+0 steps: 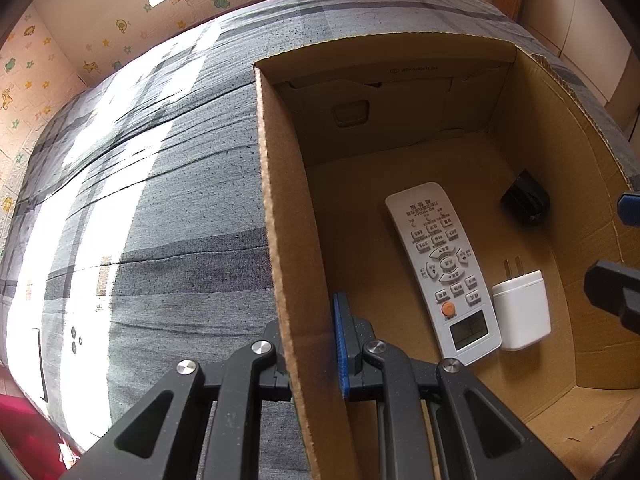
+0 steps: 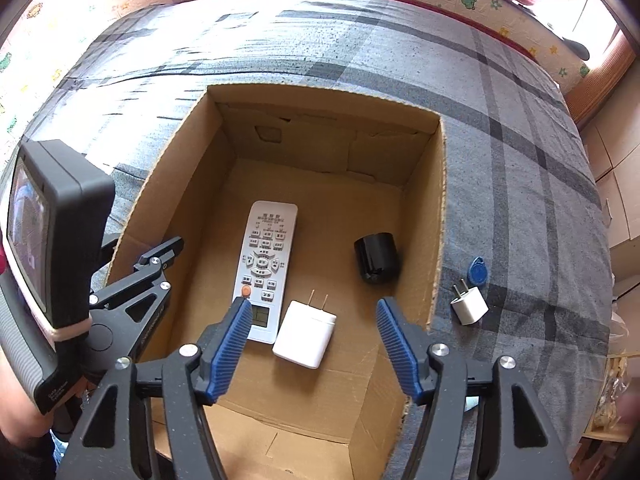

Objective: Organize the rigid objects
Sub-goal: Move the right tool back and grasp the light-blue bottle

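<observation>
Inside the corrugated cardboard box [image 2: 438, 216] lie a long white remote [image 2: 266, 264], a boxy white charger [image 2: 304, 338] and a glossy black cylinder [image 2: 378, 258]. Left claw [image 1: 310, 344] clamps the box's wall; right claw [image 2: 316, 352] gapes empty above, ribbed blue pads [image 2: 228, 350] apart.

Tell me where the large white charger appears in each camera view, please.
Left wrist view: the large white charger lies lower right, on the box floor, right of the remote control.
Right wrist view: it lies lower centre, between the open fingers.
Shared landmark: the remote control, directly beside the charger in both.
</observation>
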